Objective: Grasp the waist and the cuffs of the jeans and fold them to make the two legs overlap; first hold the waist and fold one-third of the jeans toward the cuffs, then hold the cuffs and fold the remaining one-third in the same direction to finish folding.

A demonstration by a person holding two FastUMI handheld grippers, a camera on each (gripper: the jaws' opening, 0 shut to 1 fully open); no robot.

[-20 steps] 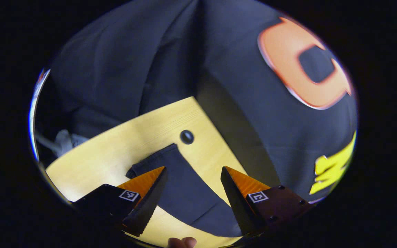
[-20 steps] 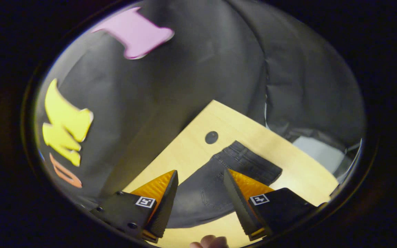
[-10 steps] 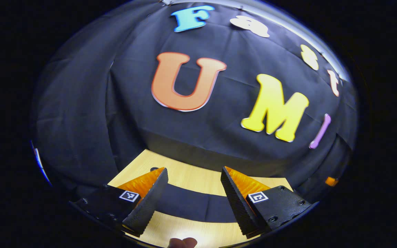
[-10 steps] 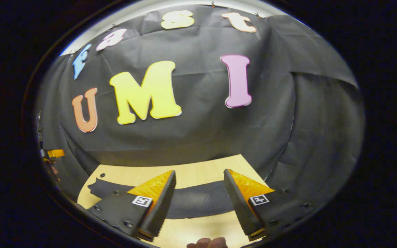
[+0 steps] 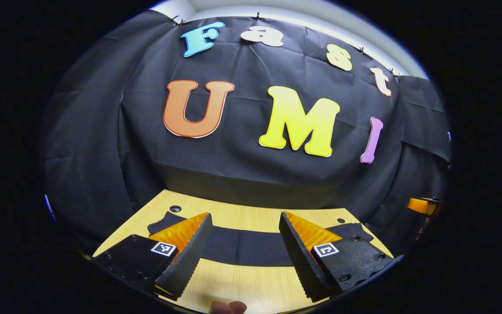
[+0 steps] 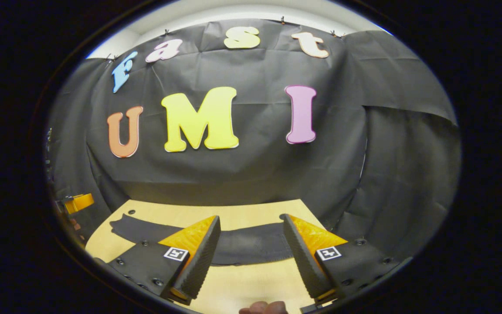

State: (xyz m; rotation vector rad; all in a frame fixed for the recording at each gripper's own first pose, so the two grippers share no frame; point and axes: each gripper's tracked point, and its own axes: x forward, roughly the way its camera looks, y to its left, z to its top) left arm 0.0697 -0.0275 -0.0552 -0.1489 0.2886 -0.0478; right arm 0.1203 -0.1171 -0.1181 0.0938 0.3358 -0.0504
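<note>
Both views face the wall (sharing jeans (image 5: 242, 246)).

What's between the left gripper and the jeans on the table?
Only bare wooden table. In the left gripper view, the open left gripper is held short of the dark jeans, which lie flat across the tabletop.

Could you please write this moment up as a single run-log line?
stage: before first grasp | jeans: flat across table, unfolded | left gripper: open, above table | right gripper: open, above table

R gripper (image 6: 249, 244) open, jaws apart, above wood table (image 6: 242, 288). Dark jeans (image 6: 233, 244) lie flat across table beyond the fingers. Other gripper (image 6: 76, 203) at far left edge.
</note>
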